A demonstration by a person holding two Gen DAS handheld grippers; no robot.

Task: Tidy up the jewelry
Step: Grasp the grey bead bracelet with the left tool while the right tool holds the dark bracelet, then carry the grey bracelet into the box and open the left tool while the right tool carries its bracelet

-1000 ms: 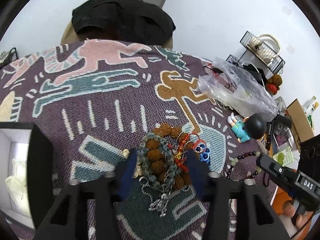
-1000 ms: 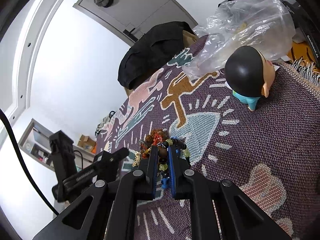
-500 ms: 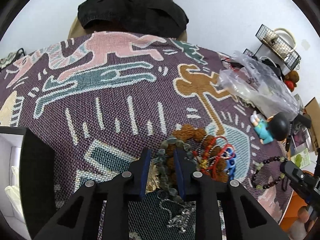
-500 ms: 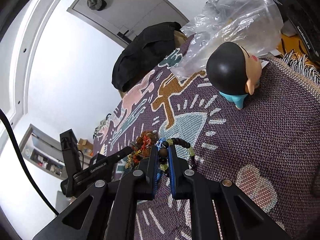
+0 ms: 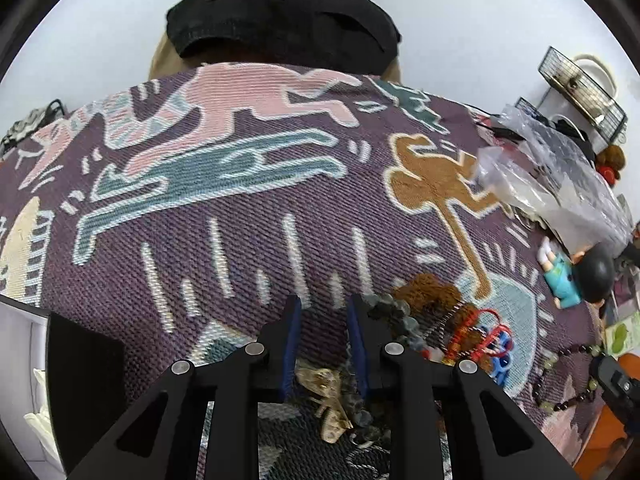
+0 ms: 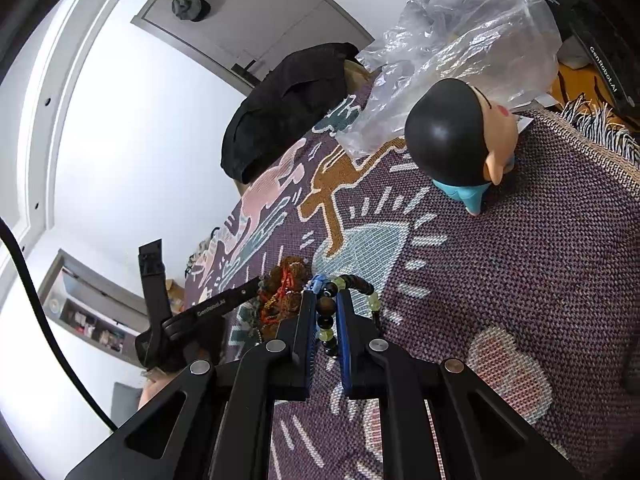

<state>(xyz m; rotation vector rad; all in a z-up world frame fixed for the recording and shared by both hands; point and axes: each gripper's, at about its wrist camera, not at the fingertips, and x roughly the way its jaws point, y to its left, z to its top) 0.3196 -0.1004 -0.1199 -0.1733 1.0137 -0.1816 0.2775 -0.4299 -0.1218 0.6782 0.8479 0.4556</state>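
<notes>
Your right gripper (image 6: 323,312) has its jaws clenched on the dark-and-green bead bracelet (image 6: 326,320), just beside the jewelry pile (image 5: 432,320). Your left gripper (image 5: 322,328) is at the pile; I cannot tell its grip. Most sorting remains.

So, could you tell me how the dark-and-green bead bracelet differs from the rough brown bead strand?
The bead bracelet has smooth dark and pale green beads; the brown bead strand has coarse, bumpy ones. The bracelet is pinched in the right gripper and trails apart from the pile; the strand lies tangled in the jewelry heap, ungripped. Both rest on the woven cloth.
</notes>
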